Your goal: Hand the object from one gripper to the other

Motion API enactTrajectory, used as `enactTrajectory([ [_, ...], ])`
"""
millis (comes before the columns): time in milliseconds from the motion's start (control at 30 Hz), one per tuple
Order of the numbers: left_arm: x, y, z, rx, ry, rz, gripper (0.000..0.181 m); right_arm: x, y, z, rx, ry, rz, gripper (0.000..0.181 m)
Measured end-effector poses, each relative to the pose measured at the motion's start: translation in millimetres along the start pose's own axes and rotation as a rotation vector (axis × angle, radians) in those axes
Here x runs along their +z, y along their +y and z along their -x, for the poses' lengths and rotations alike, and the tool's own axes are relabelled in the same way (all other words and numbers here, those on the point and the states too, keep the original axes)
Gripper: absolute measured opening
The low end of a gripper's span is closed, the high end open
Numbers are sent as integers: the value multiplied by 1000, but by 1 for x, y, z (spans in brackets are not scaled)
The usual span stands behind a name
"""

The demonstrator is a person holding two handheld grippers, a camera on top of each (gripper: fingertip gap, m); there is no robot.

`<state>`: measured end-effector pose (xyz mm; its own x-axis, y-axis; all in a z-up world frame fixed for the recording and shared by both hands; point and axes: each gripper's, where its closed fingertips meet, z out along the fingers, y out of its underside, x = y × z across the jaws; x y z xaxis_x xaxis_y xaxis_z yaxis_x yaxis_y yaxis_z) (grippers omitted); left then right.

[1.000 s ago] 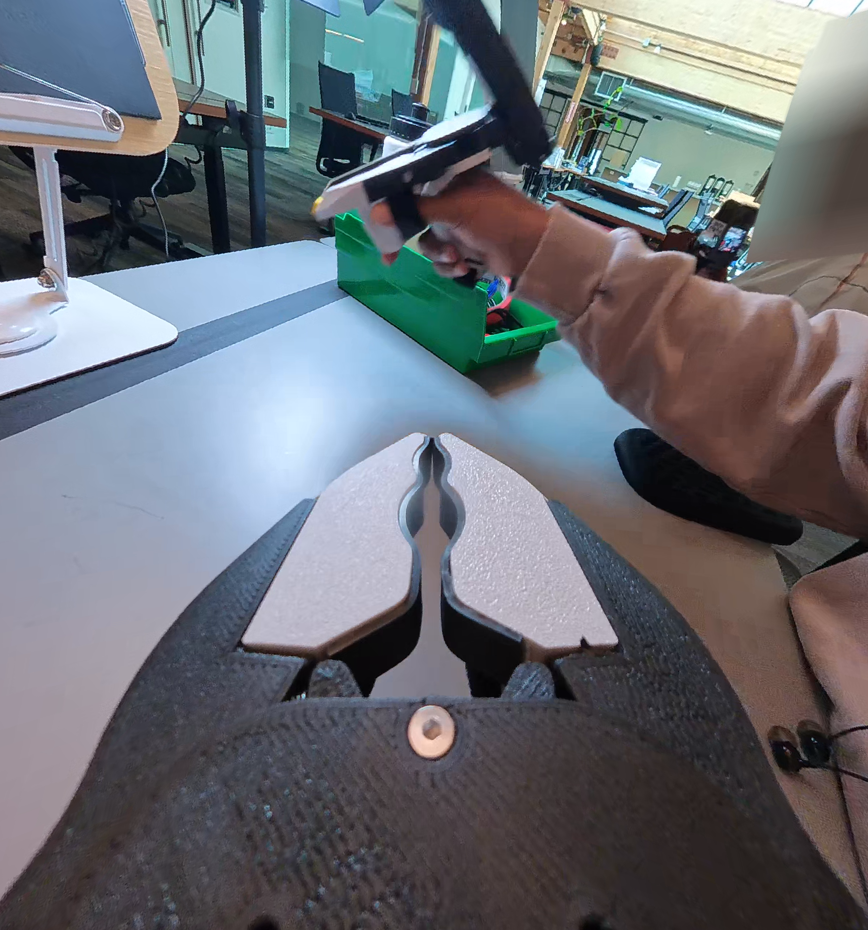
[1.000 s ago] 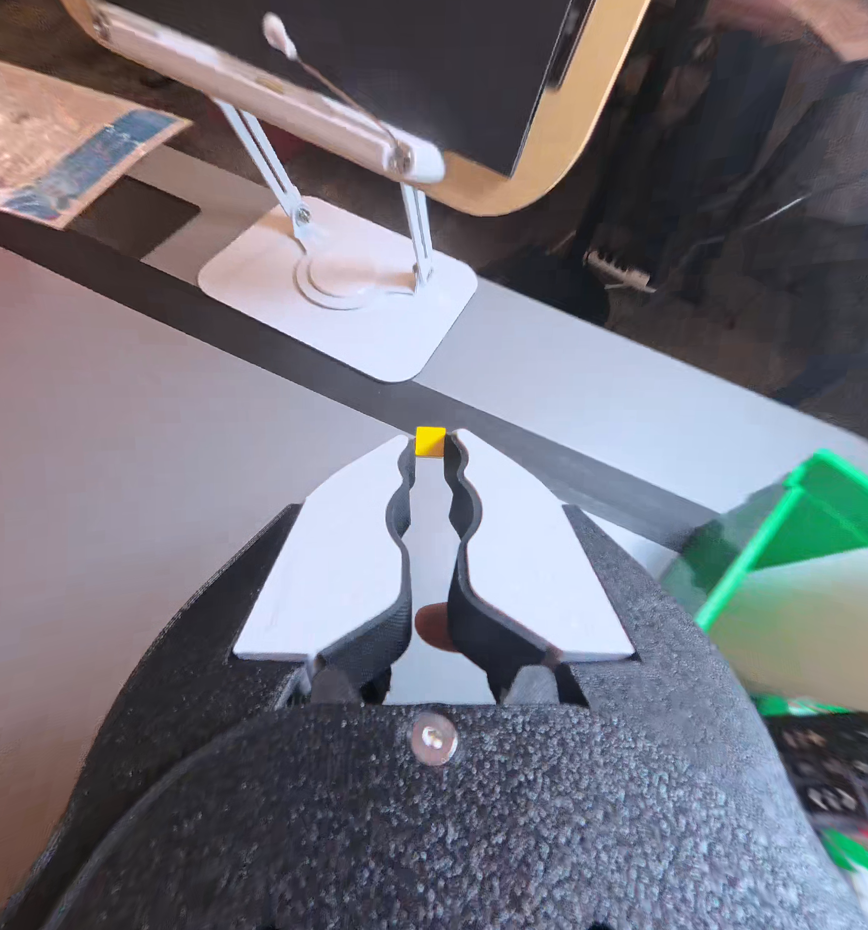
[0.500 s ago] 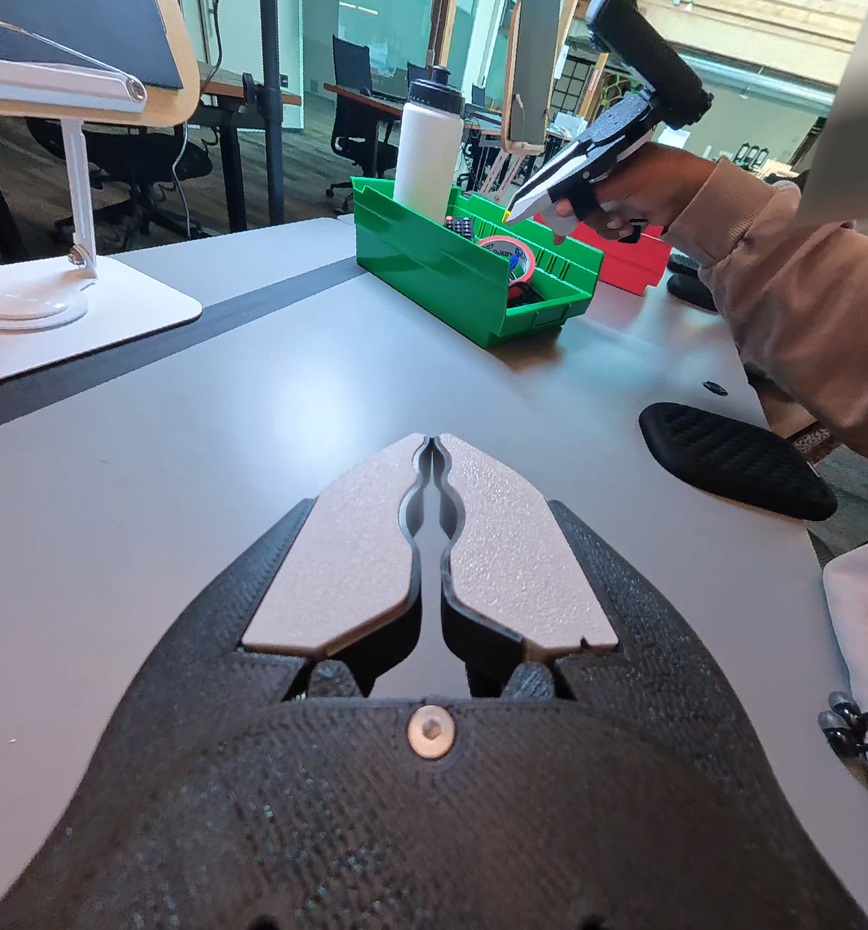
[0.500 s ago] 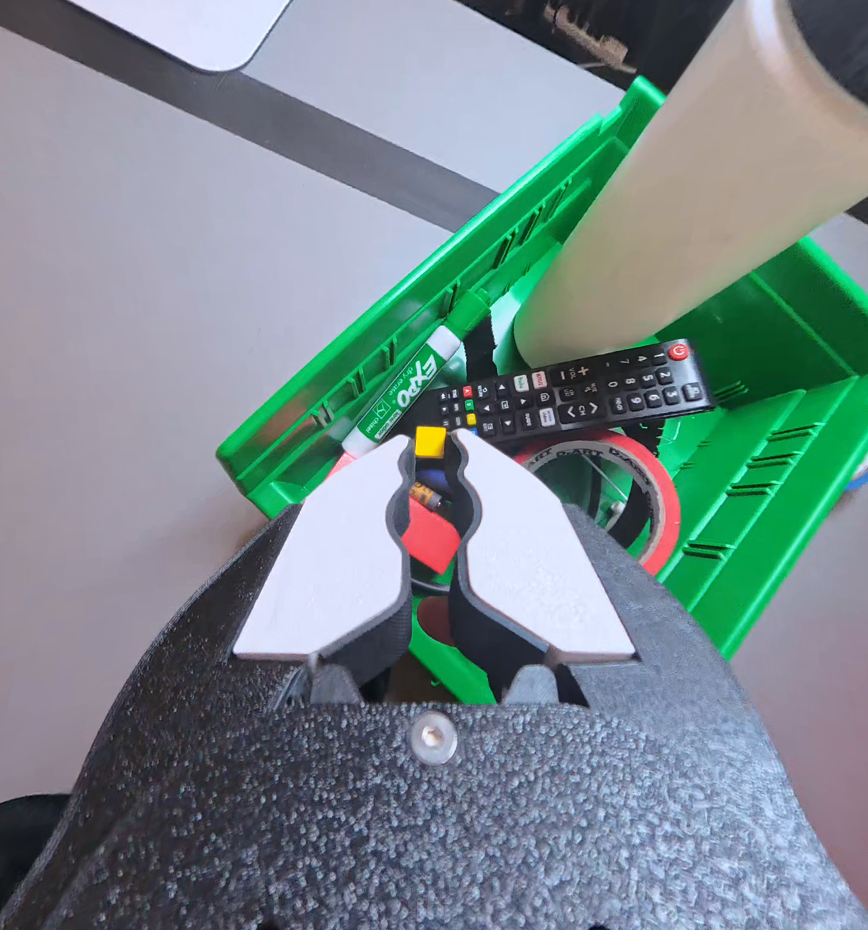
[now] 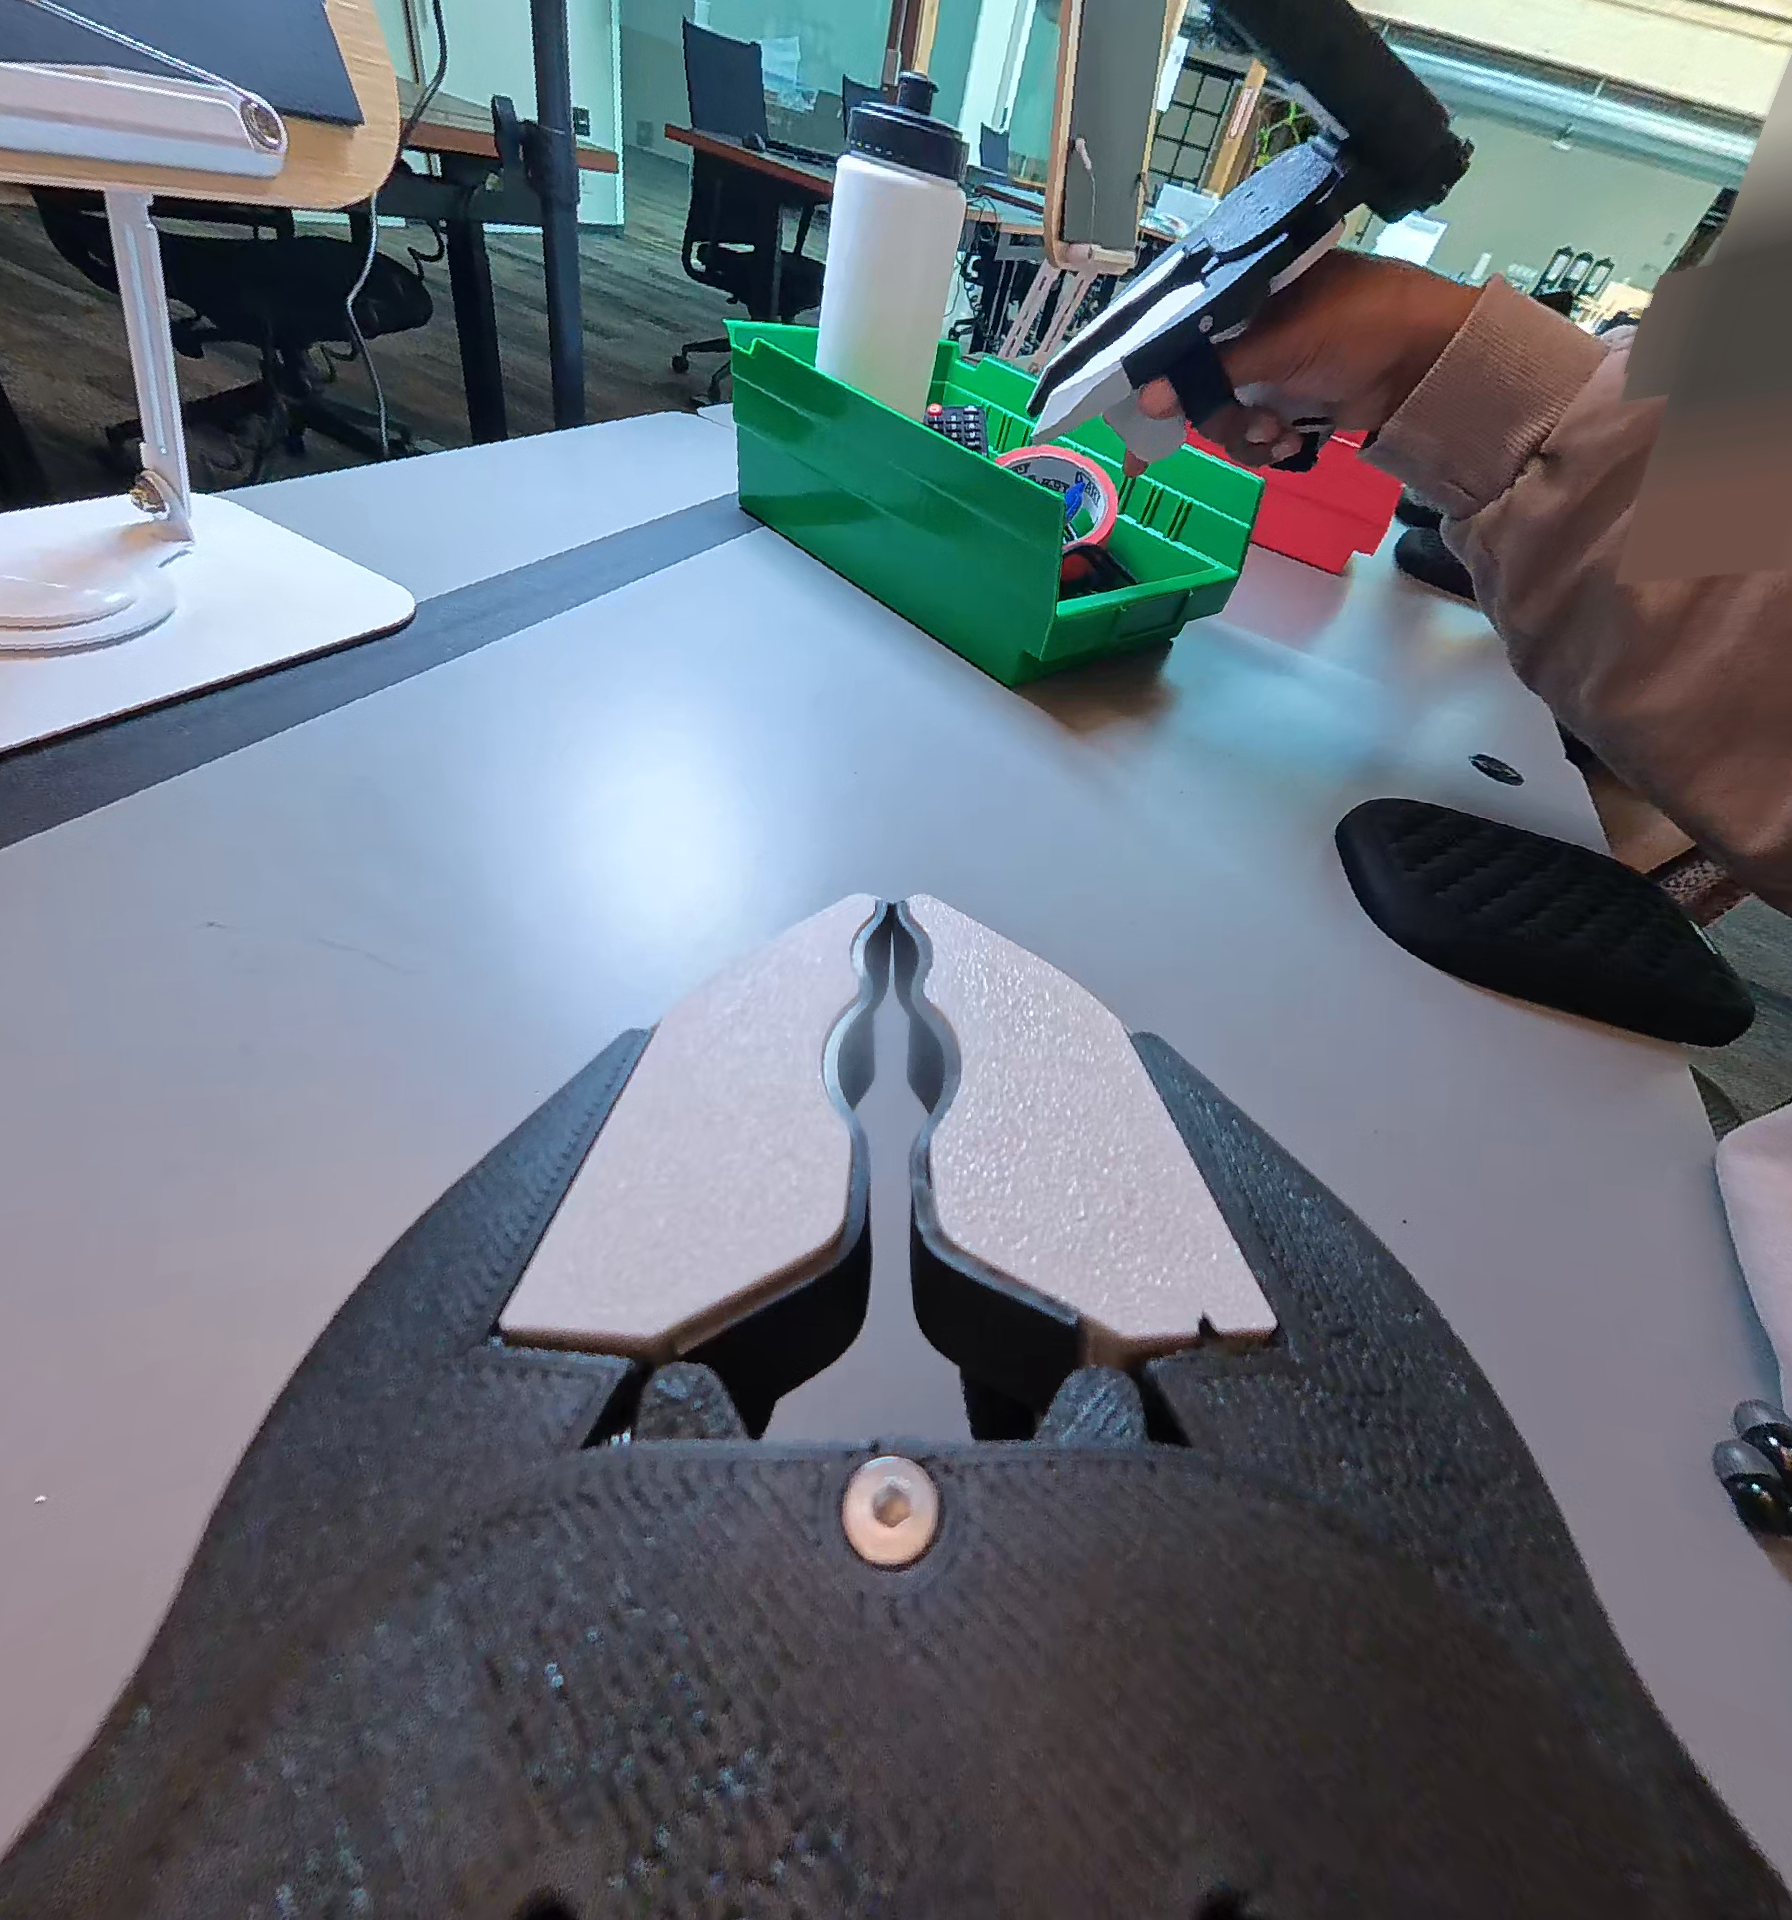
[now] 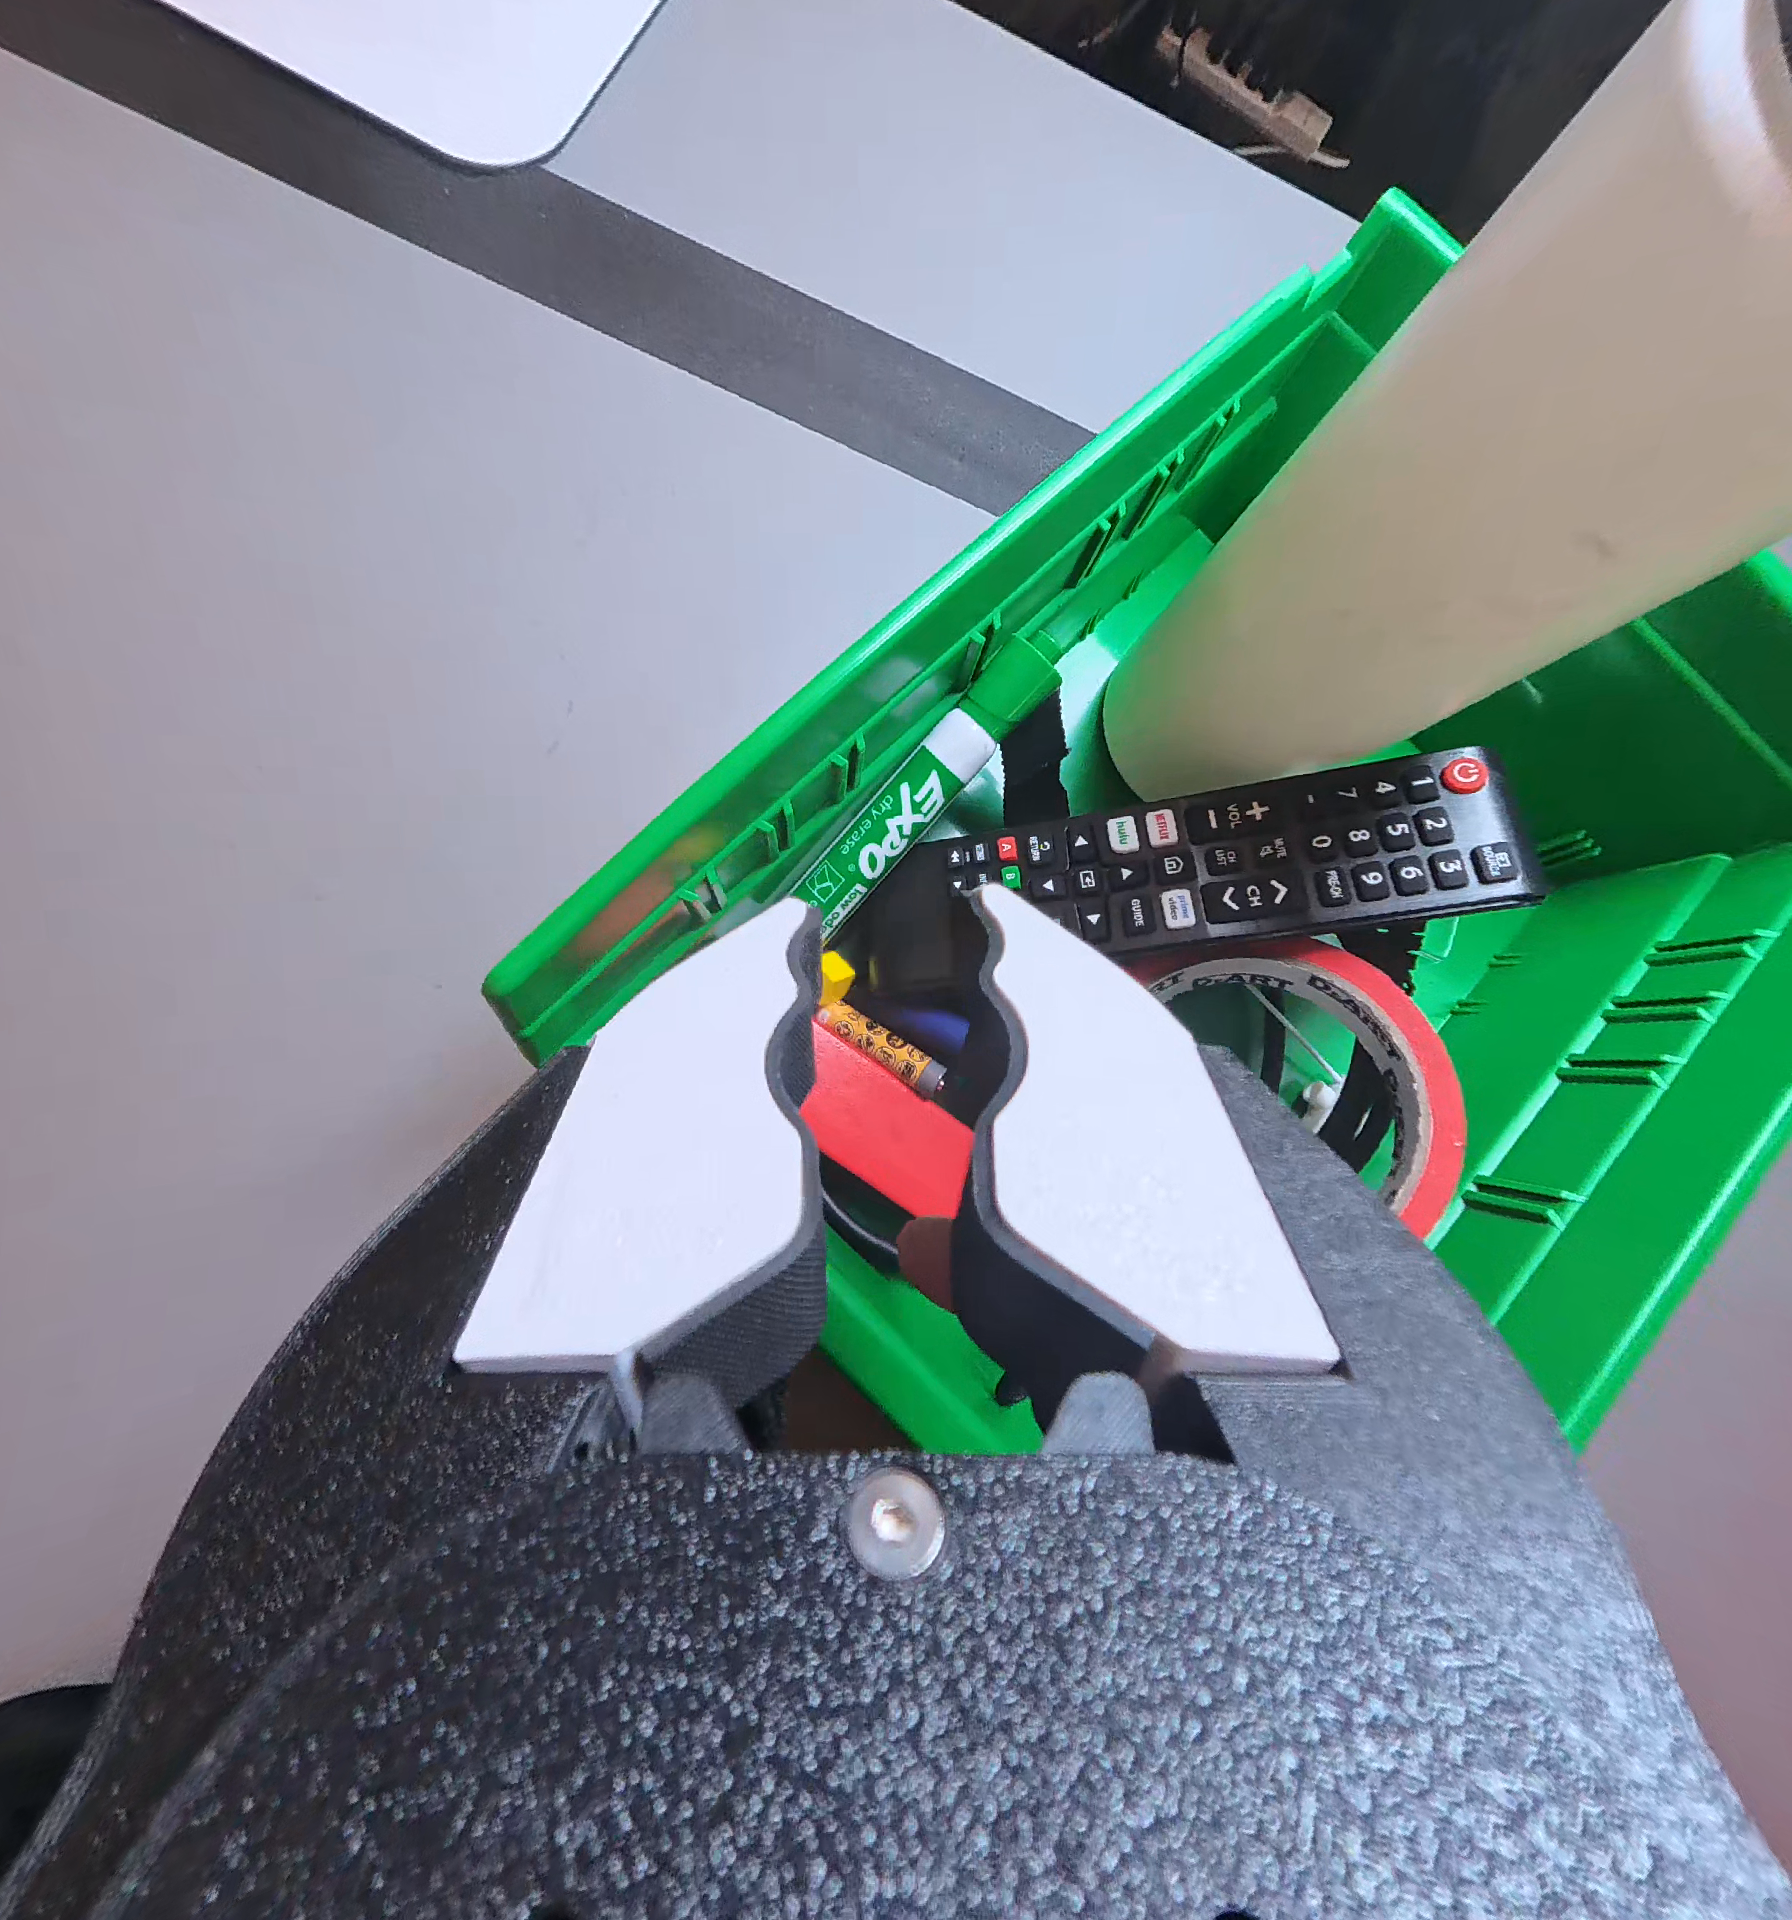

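While the left gripper [image 5: 893,914] rests with fingers together over the grey surface [image 5: 456,935], the right gripper [image 6: 887,914] hangs, fingers apart, above the green bin [image 6: 1650,1039], the small yellow block [image 6: 836,975] lying inside.

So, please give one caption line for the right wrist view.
Open right gripper above a green bin holding a remote, marker, red tape and bottle.

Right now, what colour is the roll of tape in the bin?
Red, best seen in the right wrist view: roll of tape.
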<state>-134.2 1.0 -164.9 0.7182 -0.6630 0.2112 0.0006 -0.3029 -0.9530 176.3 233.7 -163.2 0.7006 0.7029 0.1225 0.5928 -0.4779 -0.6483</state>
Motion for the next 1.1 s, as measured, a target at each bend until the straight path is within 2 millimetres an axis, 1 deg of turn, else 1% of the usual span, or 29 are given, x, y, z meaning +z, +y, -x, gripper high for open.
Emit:
enactTrajectory([
  [33, 0, 1, 0, 1, -1, 3, 0, -1, 0, 0, 0, 0, -4, 25],
  [200, 2, 3, 0, 4, -4, 10, 0, -8, -4, -1, 10, 14, -68, 25],
  [267, 2, 3, 0, 4, -5, 10, 0, -18, -13, 1, 21, 22, -162, 25],
  [333, 2, 4, 0, 6, -3, 9, 0, -35, -30, 10, 31, 10, -322, 26],
  [400, 2, 4, 1, 7, -3, 10, 0, -59, -48, 27, 47, -38, -511, 27],
  [467, 3, 5, 1, 8, -5, 11, 0, -86, -60, 50, 64, -113, -701, 26],
  [533, 3, 6, 2, 10, -10, 9, 0, -106, -64, 75, 75, -186, -850, 26],
  [567, 3, 6, 2, 12, -14, 6, 0, -111, -62, 87, 75, -214, -899, 25],
  [633, 2, 5, 3, 17, -23, -1, 0, -112, -54, 111, 50, -251, -956, 22],
  [733, -6, -2, 9, 44, -63, -25, 0, -95, -36, 144, -15, -277, -977, 19],
  [833, -27, -21, 26, 101, -155, -70, 0, -72, -19, 170, -94, -292, -940, 15],
  [900, -52, -40, 46, 117, -230, -114, 2, -66, -14, 183, -174, -298, -898, 14],
  [1000, -102, -72, 87, 118, -362, -198, 6, -73, -18, 189, -217, -302, -920, 12],
  [1100, -161, -100, 137, 139, -544, -237, 11, -80, -20, 192, -184, -346, -945, 10],
])
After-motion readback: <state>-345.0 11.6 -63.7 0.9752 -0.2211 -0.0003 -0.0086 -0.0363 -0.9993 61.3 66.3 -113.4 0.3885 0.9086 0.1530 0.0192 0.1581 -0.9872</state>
